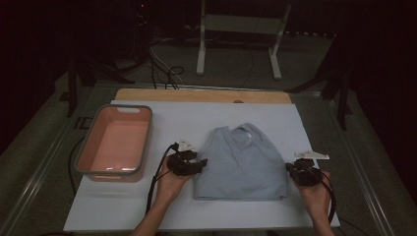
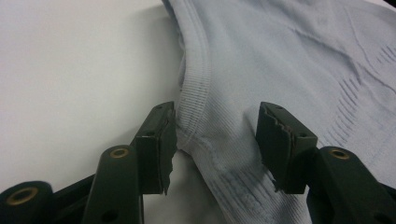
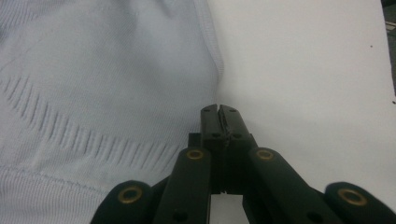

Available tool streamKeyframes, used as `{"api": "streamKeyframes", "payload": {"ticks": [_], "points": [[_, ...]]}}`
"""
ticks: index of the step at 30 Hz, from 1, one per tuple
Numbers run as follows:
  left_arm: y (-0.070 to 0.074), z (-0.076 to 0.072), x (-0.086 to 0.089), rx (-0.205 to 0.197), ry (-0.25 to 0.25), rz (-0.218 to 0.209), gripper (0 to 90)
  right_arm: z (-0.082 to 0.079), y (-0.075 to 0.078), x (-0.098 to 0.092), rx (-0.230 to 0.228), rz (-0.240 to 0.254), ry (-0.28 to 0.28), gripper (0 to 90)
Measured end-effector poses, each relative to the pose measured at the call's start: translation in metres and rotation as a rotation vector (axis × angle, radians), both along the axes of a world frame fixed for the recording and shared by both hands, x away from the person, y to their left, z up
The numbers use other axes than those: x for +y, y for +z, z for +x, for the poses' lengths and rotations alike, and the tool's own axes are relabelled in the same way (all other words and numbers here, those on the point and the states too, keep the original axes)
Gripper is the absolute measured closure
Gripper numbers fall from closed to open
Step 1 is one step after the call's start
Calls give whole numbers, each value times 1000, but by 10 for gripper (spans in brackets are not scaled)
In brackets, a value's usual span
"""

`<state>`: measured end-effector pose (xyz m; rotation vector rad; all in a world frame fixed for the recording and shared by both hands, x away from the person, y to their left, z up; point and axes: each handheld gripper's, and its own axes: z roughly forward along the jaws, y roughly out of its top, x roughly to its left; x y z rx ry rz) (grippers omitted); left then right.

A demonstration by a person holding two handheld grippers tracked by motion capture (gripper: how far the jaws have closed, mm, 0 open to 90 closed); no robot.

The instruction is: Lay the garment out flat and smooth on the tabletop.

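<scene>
On the worktop: a pale blue-grey top (image 1: 241, 162) lies flat on the white sheet (image 1: 123, 211) that covers it, neck toward the far edge, hem toward the person.
Left tongs (image 1: 196, 164): held at the garment's left side edge; in the left gripper view (image 2: 215, 140) the jaws stand apart with the ribbed side seam of the top (image 2: 280, 70) running between them, the pads not pressing the cloth.
Right tongs (image 1: 291, 169): held at the garment's right side, near the hem; in the right gripper view (image 3: 219, 114) the jaws are clenched together, tips just beside the edge of the top (image 3: 102, 84), and whether any cloth is pinched between them cannot be told.
Hands: the left hand (image 1: 172, 179) and the right hand (image 1: 314, 189) come in from the near edge, one on either side of the garment.
Pink tub (image 1: 84, 147): sits well to the left of the top, on the sheet's left edge, its rim grey.
Behind the worktop: a white metal stand (image 1: 201, 44) on a dark floor, with cables (image 1: 162, 69) beside it.
</scene>
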<state>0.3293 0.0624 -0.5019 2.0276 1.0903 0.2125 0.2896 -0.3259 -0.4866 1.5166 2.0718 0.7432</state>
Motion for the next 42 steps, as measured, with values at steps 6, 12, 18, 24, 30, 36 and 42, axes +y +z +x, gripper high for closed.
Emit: {"api": "streamKeyframes", "payload": {"ticks": [6, 12, 18, 24, 30, 36, 42], "points": [[-9, 3, -8, 41, -29, 36, 655, 0, 2, 4, -25, 22, 31, 773], [-2, -2, -9, -1, -34, 46, 823, 1, 2, 5, -36, 39, 43, 555], [12, -5, 9, -41, 10, 50, 829, 3, 2, 10, -38, 46, 56, 479], [12, -5, 18, -39, 27, 48, 829, 6, 3, 15, -42, 56, 67, 464], [12, -6, 25, -34, 29, 49, 828, 11, -1, 21, -22, 60, 77, 505], [11, -7, 26, -34, 28, 49, 828, 16, -8, 26, 10, 56, 90, 580], [12, -9, 28, -36, 25, 57, 828, 23, -15, 31, 44, 43, 85, 586]]}}
